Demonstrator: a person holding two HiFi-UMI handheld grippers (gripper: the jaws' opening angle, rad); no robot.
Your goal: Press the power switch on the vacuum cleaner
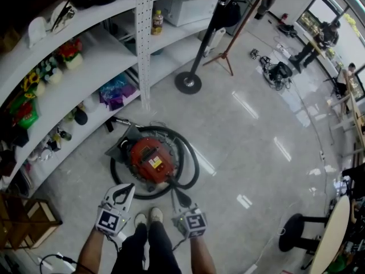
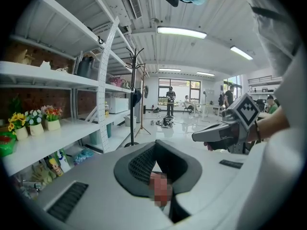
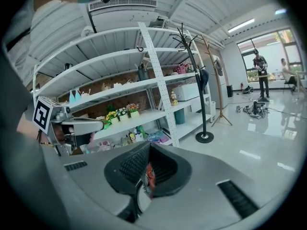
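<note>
The red canister vacuum cleaner (image 1: 149, 160) sits on the floor just ahead of the person's shoes (image 1: 148, 216), with its black hose (image 1: 191, 160) coiled round it. A white-and-yellow label is on its top; I cannot pick out the power switch. Both grippers hang above and short of the vacuum, touching nothing. My left gripper (image 1: 126, 188) (image 2: 158, 176) is at the vacuum's near left with its jaws together. My right gripper (image 1: 180, 209) (image 3: 148, 176) is at the near right, jaws also together; a red sliver of the vacuum (image 3: 149, 174) shows through its hollow.
White shelving (image 1: 97, 56) with flower pots, bottles and packets runs along the left. A coat stand base (image 1: 188, 83) is beyond the vacuum. A wooden crate (image 1: 28, 221) sits at lower left, and a black stool (image 1: 296, 233) and a table edge (image 1: 336, 233) at lower right.
</note>
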